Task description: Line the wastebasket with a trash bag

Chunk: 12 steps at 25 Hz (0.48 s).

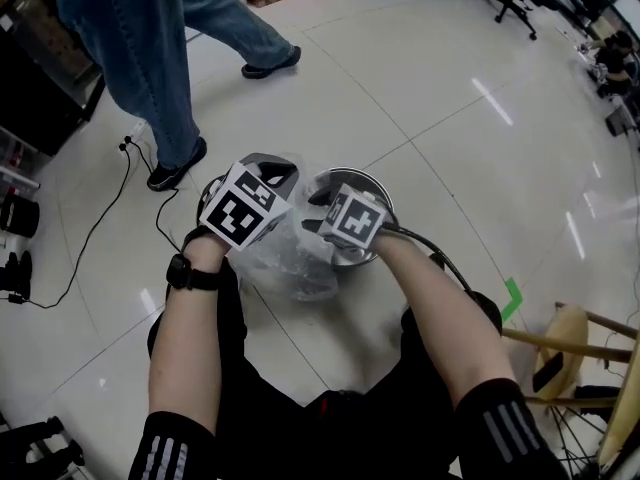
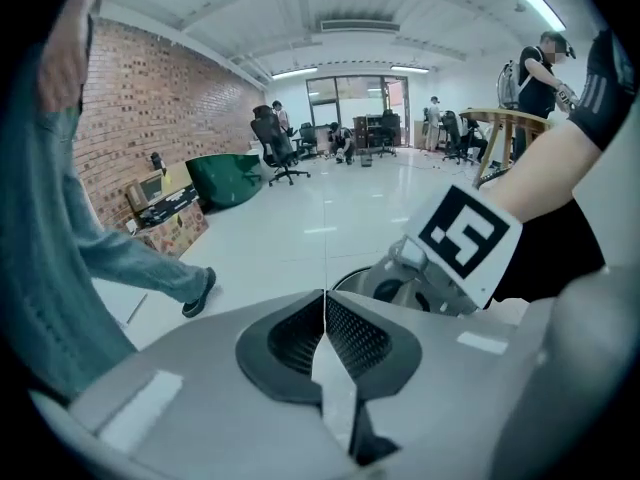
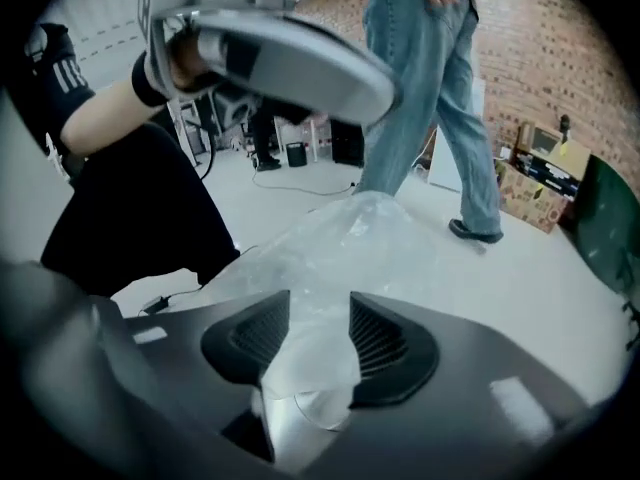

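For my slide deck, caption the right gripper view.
Open right gripper straddling the clear trash bag, with the left gripper overhead.

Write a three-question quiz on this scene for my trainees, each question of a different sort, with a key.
1. True or false: the right tool has its jaws pressed together.
2. Which tool is closed on the trash bag? A. the left tool B. the right tool C. neither
3. Fill in: the wastebasket stands on the ___.

Key
1. False: its jaws stand apart, with bag film loose between them.
2. A: its jaws meet on a sliver of film.
3. floor
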Motion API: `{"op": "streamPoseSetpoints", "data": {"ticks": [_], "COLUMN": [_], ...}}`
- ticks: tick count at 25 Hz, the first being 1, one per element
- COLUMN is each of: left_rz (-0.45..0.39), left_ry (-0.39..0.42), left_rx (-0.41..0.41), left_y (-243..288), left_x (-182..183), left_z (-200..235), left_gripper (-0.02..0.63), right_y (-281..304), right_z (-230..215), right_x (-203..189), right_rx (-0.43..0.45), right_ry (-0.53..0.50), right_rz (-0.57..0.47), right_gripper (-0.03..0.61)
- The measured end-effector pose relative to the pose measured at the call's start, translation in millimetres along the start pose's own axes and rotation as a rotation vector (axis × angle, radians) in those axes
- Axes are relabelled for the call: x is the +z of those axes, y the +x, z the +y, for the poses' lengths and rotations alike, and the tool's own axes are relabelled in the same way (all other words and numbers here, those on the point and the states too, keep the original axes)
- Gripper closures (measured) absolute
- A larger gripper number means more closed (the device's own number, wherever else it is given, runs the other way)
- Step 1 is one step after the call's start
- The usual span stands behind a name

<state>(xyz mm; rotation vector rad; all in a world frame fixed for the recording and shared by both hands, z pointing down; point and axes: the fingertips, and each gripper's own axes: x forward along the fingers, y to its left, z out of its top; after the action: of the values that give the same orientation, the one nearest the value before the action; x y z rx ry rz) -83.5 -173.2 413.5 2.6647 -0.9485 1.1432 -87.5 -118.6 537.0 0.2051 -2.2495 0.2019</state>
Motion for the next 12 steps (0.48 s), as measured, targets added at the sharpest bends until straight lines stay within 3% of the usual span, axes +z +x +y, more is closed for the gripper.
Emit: {"op": "streamPoseSetpoints", "data": {"ticks": [3, 5, 12], "left_rz": [-0.015, -0.018, -0.008], "left_ry": [0.006, 0.009, -0.006], "left_rx": [0.008, 0.011, 0.036], "left_y": [-8, -12, -22], "left_x": [3, 2, -6], "left_z": [3, 7, 24], "left_gripper": [0.614, 0.609, 0.591], "right_y": [16, 18, -11], "right_z": [5, 5, -11], "right_x": [-9, -6, 13], "right_rx": [-0.017, -0.029, -0.060], "right_ry": [-0.029, -0.038, -0.010], "right_rz": [0.049, 0.049, -0.006], "right_gripper": [0.519, 0.572, 0.572]}}
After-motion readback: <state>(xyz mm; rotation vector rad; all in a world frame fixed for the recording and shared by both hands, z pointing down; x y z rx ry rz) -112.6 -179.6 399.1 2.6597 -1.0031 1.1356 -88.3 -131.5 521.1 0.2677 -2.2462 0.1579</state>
